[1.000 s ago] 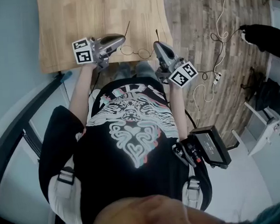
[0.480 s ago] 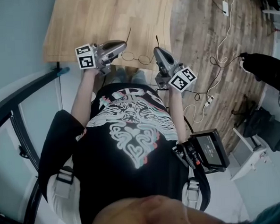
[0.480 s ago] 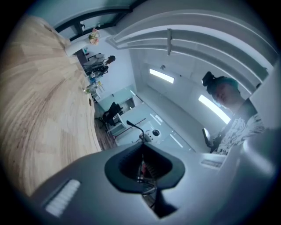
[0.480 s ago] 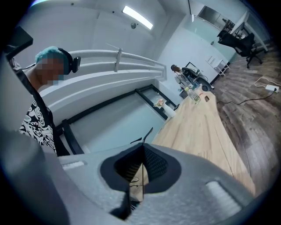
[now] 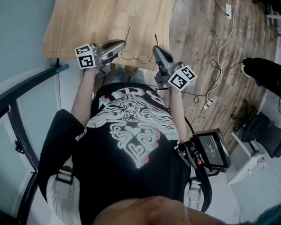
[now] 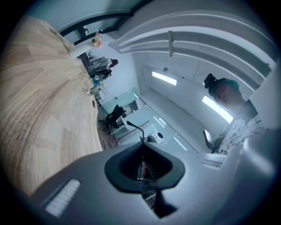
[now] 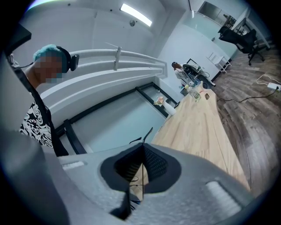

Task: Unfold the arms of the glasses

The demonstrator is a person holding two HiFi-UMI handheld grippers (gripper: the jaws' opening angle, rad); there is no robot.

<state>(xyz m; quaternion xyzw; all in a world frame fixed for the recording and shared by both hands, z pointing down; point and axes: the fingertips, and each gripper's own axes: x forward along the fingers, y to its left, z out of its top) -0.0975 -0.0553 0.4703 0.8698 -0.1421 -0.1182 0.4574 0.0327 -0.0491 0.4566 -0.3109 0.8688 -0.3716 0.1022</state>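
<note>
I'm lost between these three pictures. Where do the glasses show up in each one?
Head view: glasses upper centre, held between left tool and right tool.
Left gripper view: glasses, one arm tip above the shut jaws, lower centre.
Right gripper view: glasses, an arm tip above the shut jaws, lower centre.
Shared landmark: table.

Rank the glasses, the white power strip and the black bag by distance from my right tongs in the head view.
1. Glasses, held in the right tongs.
2. White power strip, floor, right.
3. Black bag, far right.
</note>
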